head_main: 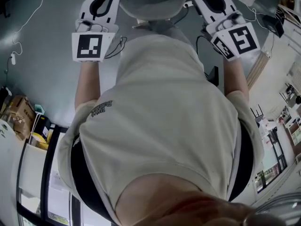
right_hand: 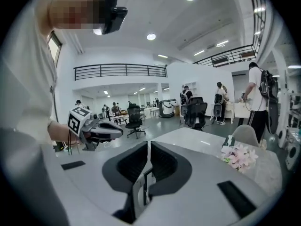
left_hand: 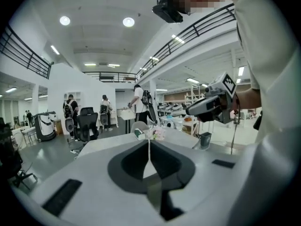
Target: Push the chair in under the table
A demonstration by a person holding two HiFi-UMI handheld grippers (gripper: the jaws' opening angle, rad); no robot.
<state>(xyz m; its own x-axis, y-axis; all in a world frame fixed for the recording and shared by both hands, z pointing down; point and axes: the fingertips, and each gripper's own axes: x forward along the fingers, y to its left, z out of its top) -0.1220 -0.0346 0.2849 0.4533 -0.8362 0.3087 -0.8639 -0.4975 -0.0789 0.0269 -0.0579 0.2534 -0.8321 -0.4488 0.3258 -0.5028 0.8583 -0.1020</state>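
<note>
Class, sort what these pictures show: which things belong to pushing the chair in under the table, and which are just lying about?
For the job:
- chair
- table
- left gripper and right gripper, both shut and empty

Just lying about:
- flowers
- tissue box
- office chair on the floor behind
</note>
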